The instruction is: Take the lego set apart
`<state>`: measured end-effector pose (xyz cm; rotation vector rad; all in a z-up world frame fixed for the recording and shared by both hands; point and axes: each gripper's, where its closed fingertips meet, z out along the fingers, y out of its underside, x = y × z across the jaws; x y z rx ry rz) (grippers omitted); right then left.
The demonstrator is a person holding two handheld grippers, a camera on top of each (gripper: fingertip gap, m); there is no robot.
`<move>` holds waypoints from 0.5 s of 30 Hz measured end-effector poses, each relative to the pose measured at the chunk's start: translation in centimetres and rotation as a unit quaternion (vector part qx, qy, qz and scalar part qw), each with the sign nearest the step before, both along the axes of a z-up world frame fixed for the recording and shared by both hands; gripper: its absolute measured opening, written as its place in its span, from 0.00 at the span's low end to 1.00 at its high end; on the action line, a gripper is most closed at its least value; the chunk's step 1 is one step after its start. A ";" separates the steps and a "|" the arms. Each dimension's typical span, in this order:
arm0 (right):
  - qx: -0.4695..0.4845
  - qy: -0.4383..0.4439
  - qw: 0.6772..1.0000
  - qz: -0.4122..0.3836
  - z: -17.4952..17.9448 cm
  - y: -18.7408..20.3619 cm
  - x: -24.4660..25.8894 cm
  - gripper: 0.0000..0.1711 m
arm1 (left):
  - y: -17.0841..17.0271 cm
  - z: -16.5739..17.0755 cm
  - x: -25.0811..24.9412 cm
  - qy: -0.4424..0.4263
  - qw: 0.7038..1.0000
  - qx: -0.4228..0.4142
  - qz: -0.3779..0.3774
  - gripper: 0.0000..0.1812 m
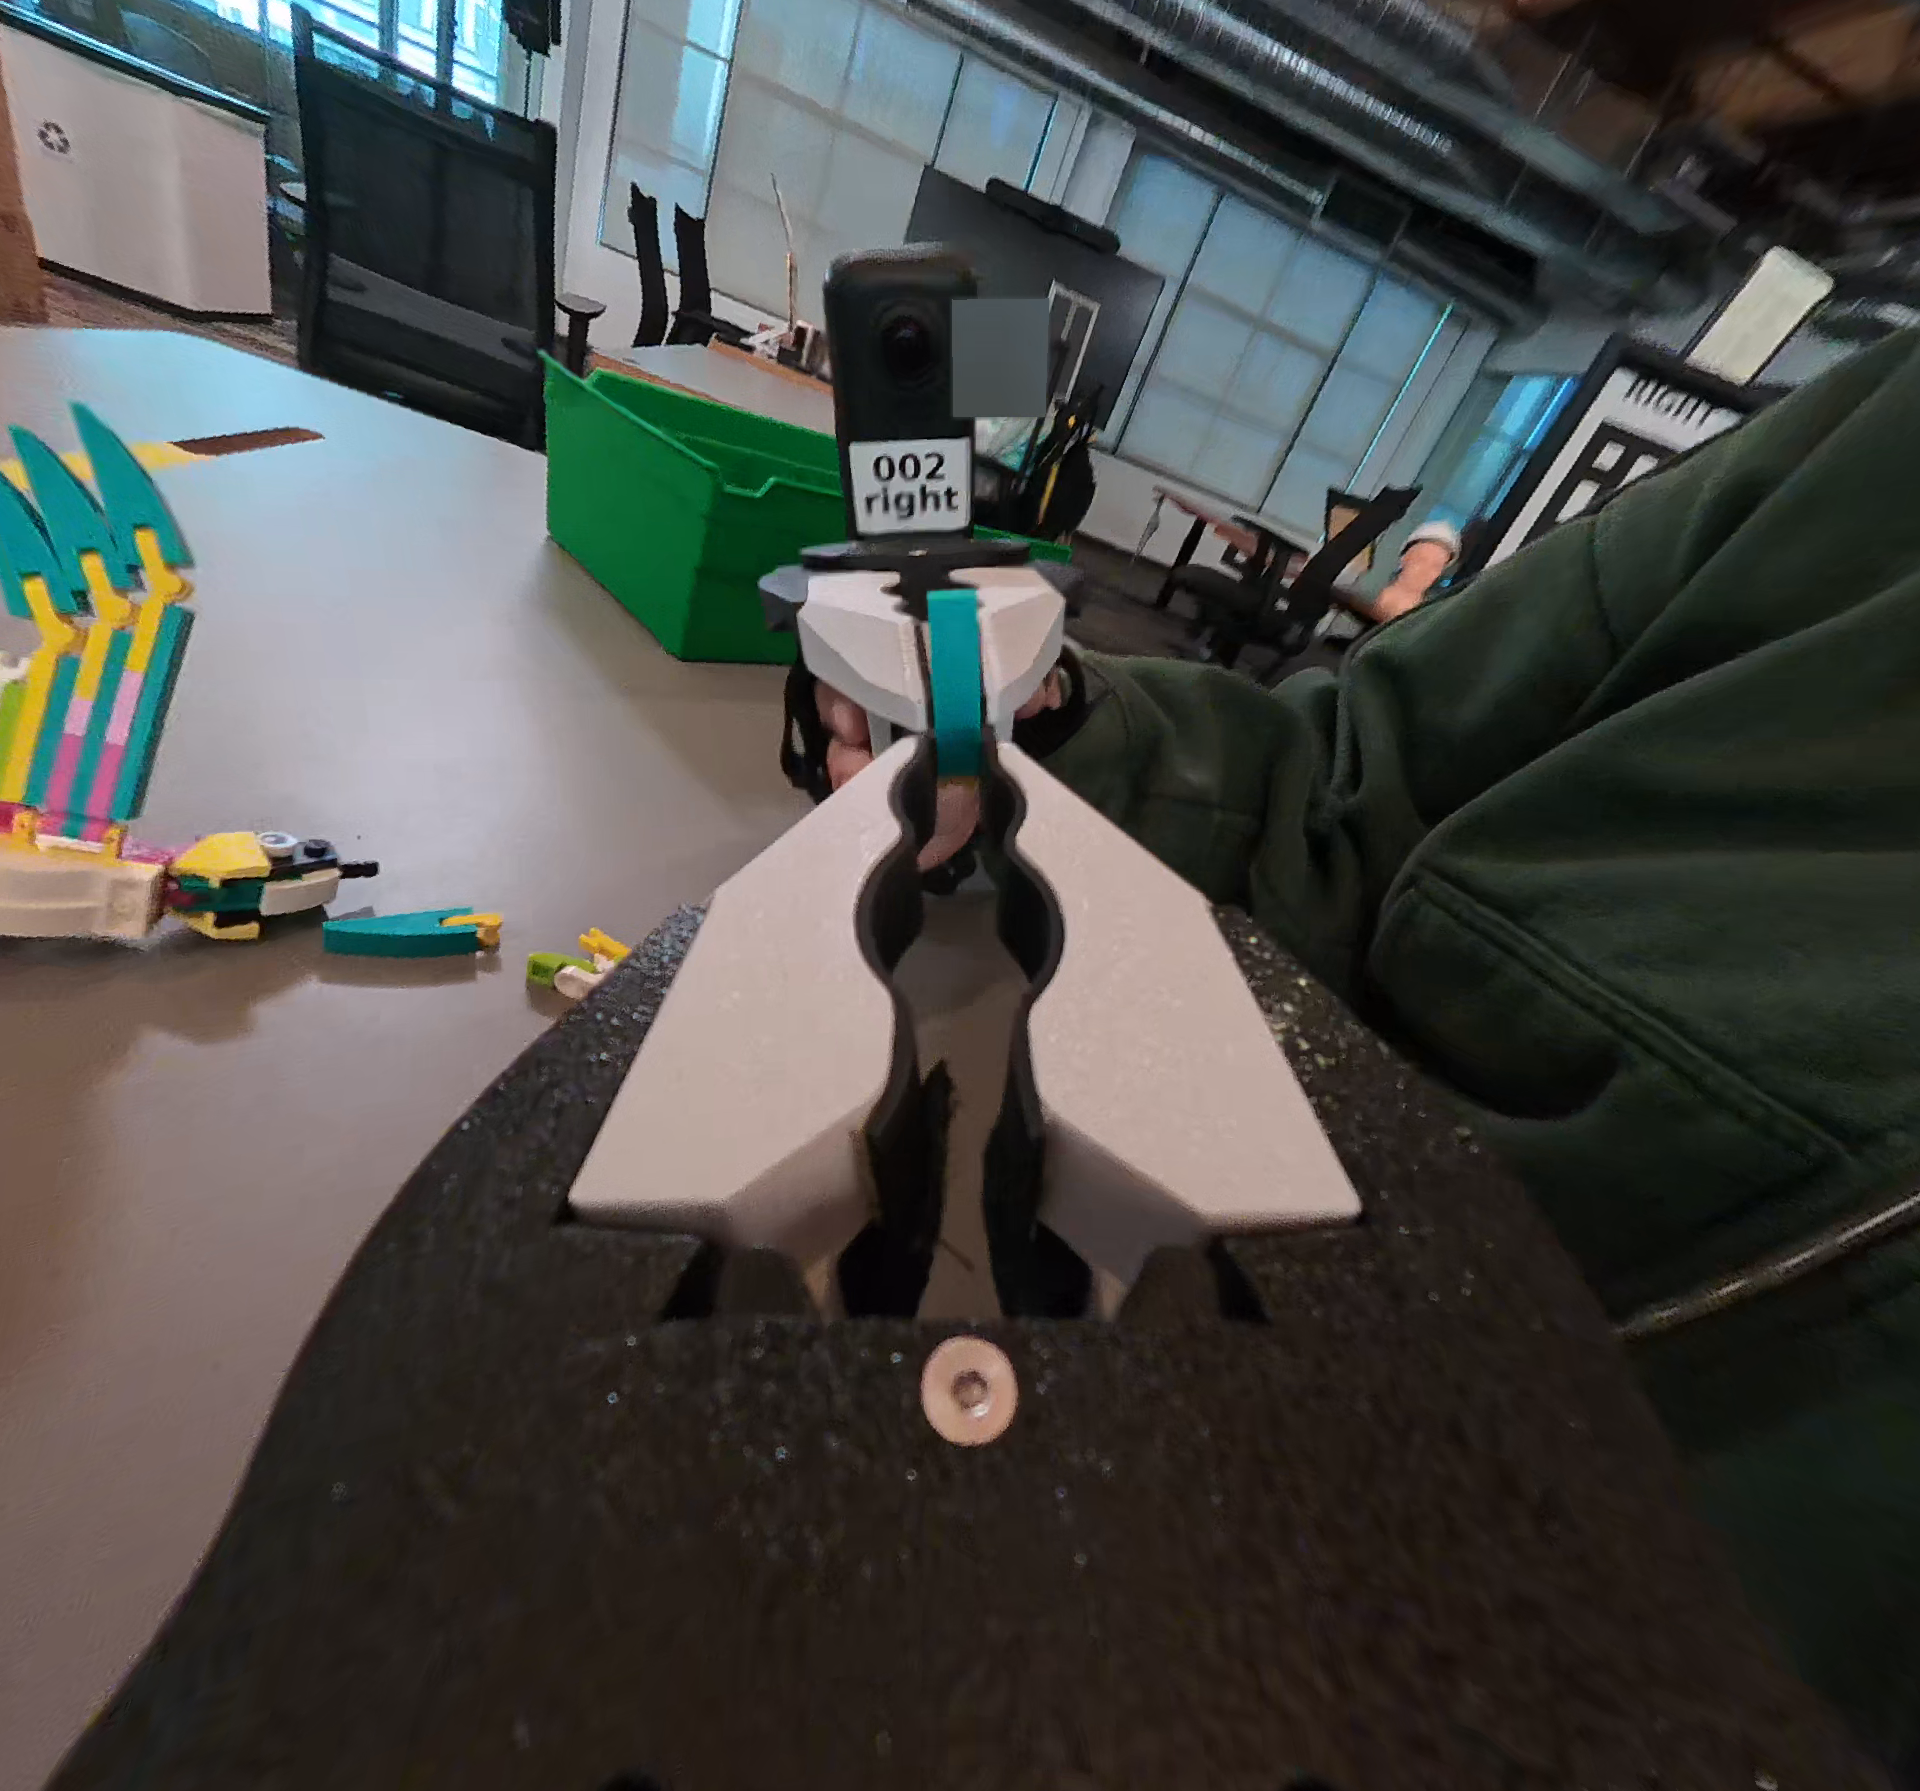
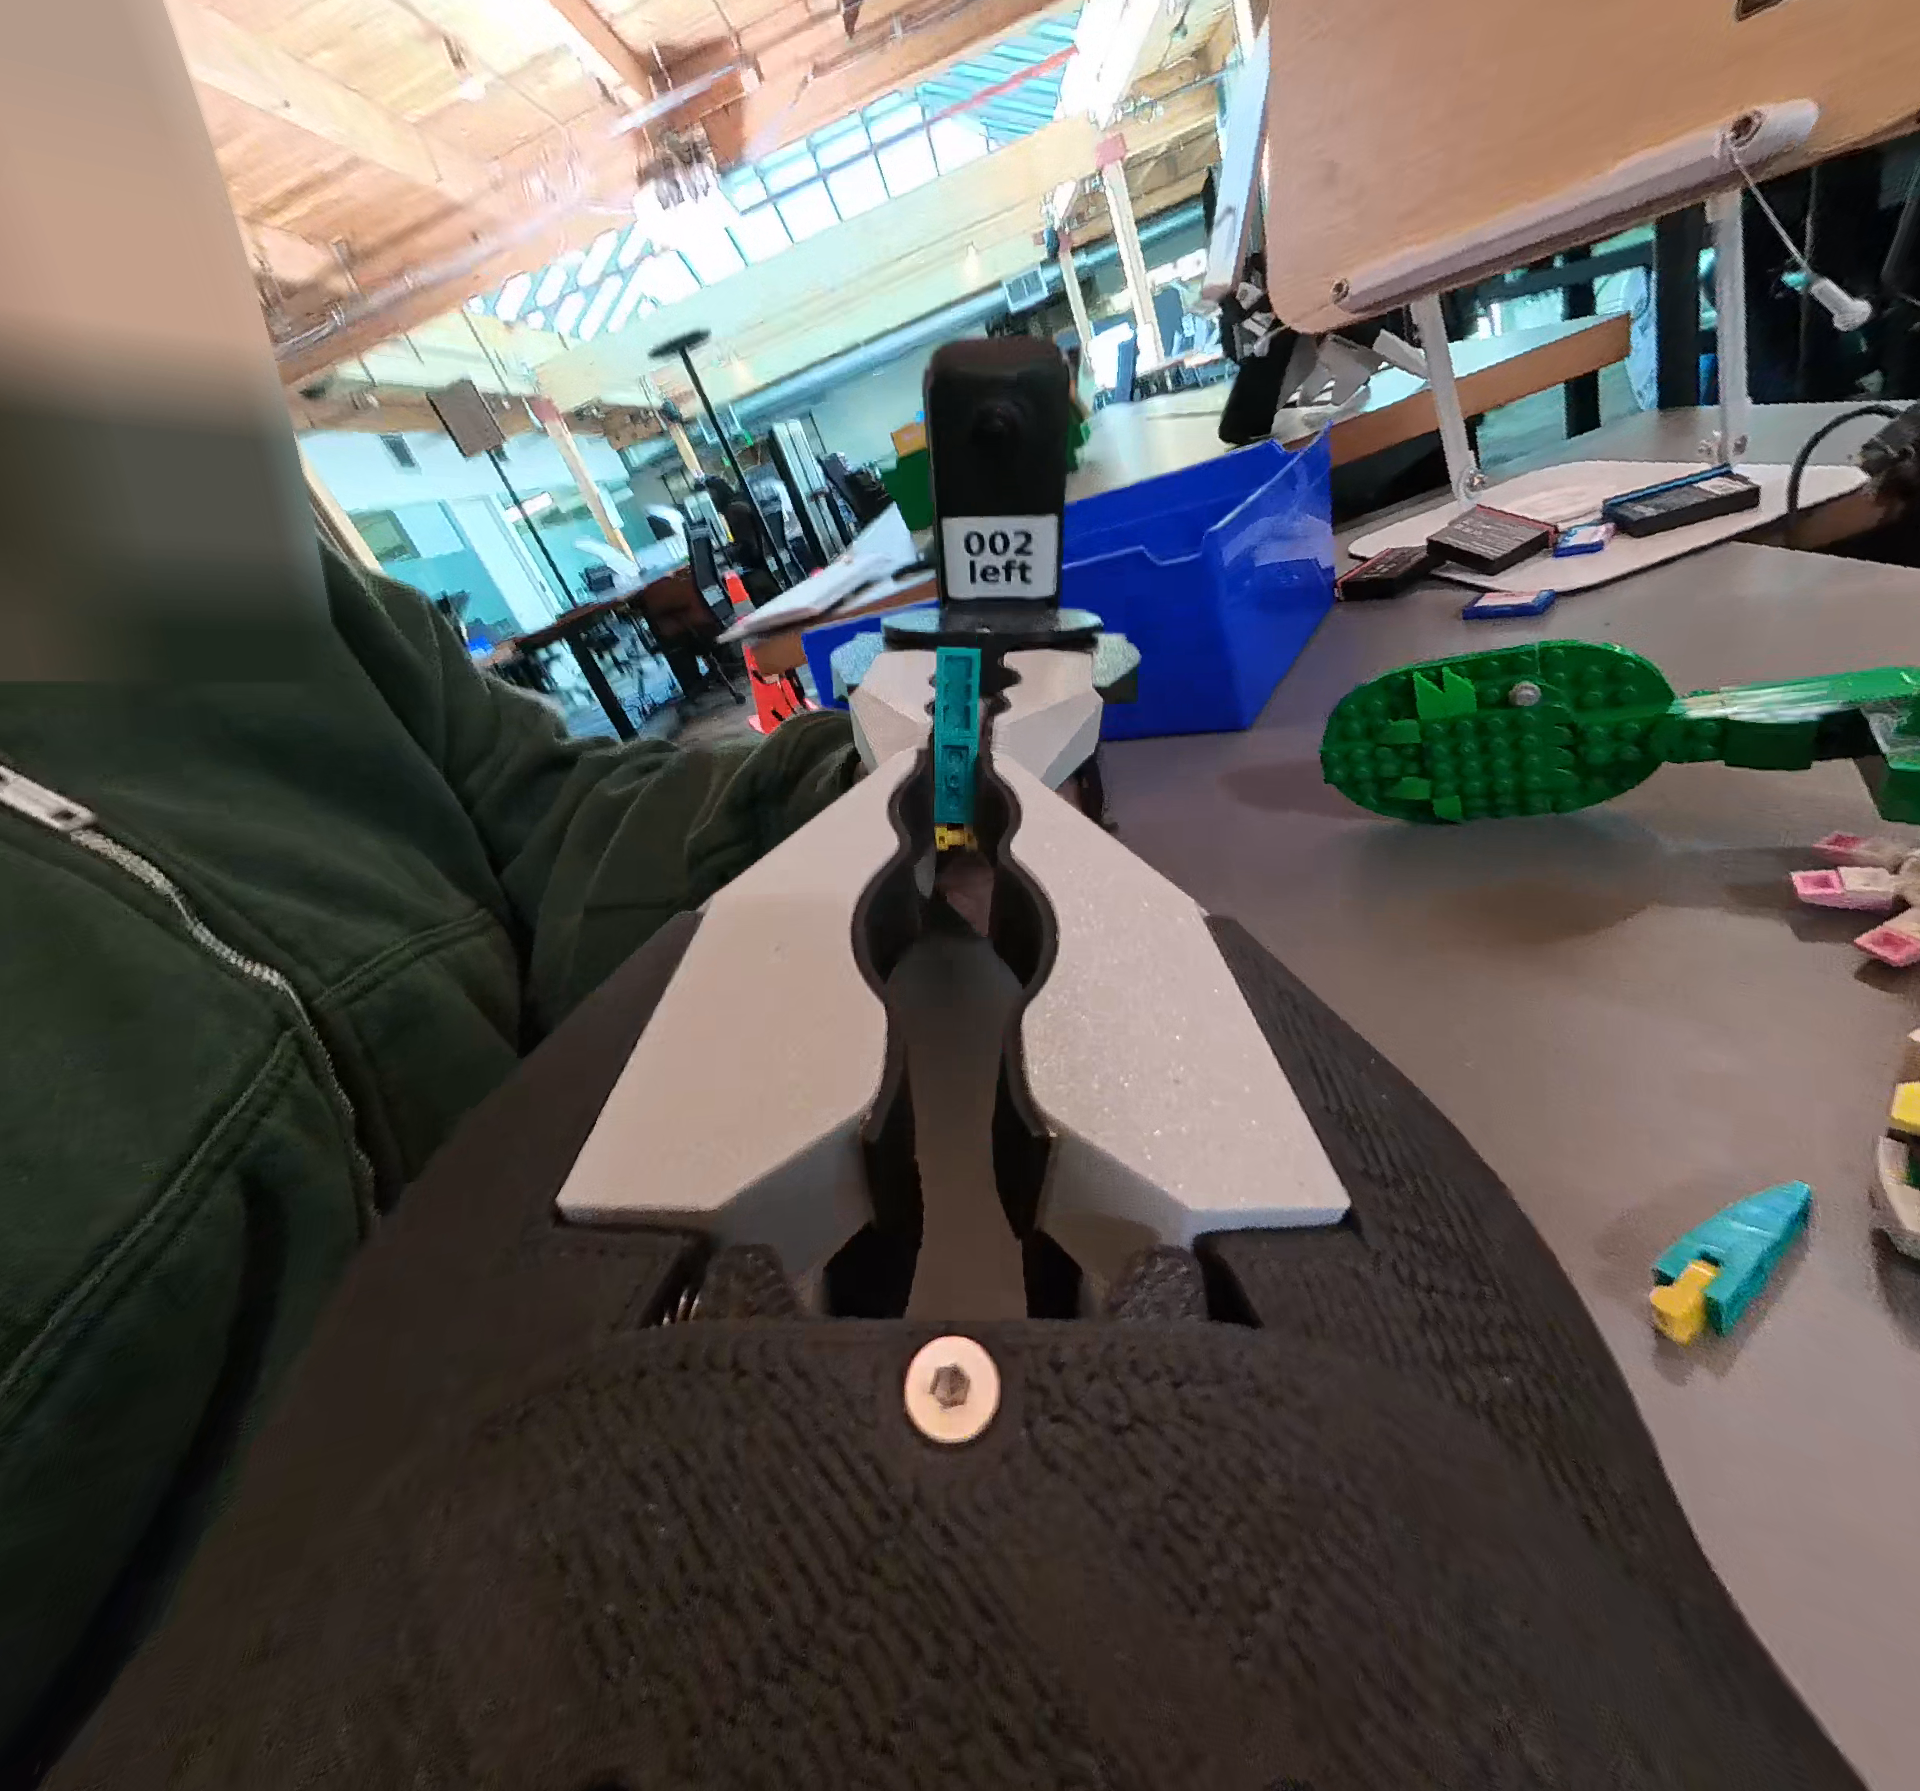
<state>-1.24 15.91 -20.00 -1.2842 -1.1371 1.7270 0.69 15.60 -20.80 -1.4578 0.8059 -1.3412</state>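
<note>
A teal lego feather piece (image 1: pixel 954 681) with a small yellow clip (image 2: pixel 956 838) at one end is held in the air between both grippers, which face each other. My left gripper (image 1: pixel 956 767) is shut on one end of it. My right gripper (image 2: pixel 956 785) is shut on the other end. The lego bird (image 1: pixel 208 884) lies on the table at the left, its teal, yellow and pink wing feathers (image 1: pixel 94 661) standing up. A loose teal feather (image 1: pixel 400 933) lies beside it and shows again in the right wrist view (image 2: pixel 1730 1258).
A green bin (image 1: pixel 675 515) stands behind the grippers and a blue bin (image 2: pixel 1195 588) on the other side. A green studded lego leaf (image 2: pixel 1507 733), pink pieces (image 2: pixel 1860 900) and small lime and yellow bits (image 1: pixel 566 962) lie on the table. A person's green sleeve (image 1: pixel 1558 806) is close by. Both grippers' tips are close together, under 4 cm apart. Left tips and right tips are each some 15 centimetres from the lego bird (image 1: pixel 208 884).
</note>
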 end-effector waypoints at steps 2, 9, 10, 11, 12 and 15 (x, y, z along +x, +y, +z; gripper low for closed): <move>0.026 -0.015 1.000 0.002 -0.2 -0.1 0.3 0.03 | -0.1 -0.2 0.1 0.018 1.000 0.008 0.003 0.03; 0.063 -0.055 0.996 0.022 -1.3 -0.6 0.9 0.03 | -0.6 -1.2 0.3 0.062 0.998 0.018 -0.013 0.03; 0.067 -0.060 0.996 0.025 -1.5 -0.7 1.0 0.03 | -0.7 -1.4 0.3 0.069 0.997 0.019 -0.015 0.03; 0.071 -0.066 0.995 0.028 -1.7 -0.8 1.1 0.03 | -0.8 -1.6 0.3 0.076 0.997 0.019 -0.018 0.03; 0.075 -0.071 0.994 0.030 -1.9 -0.8 1.2 0.03 | -0.8 -1.8 0.4 0.081 0.996 0.017 -0.021 0.03; 0.094 -0.093 0.991 0.036 -2.6 -1.0 1.7 0.03 | -1.0 -2.4 0.6 0.100 0.994 0.020 -0.025 0.03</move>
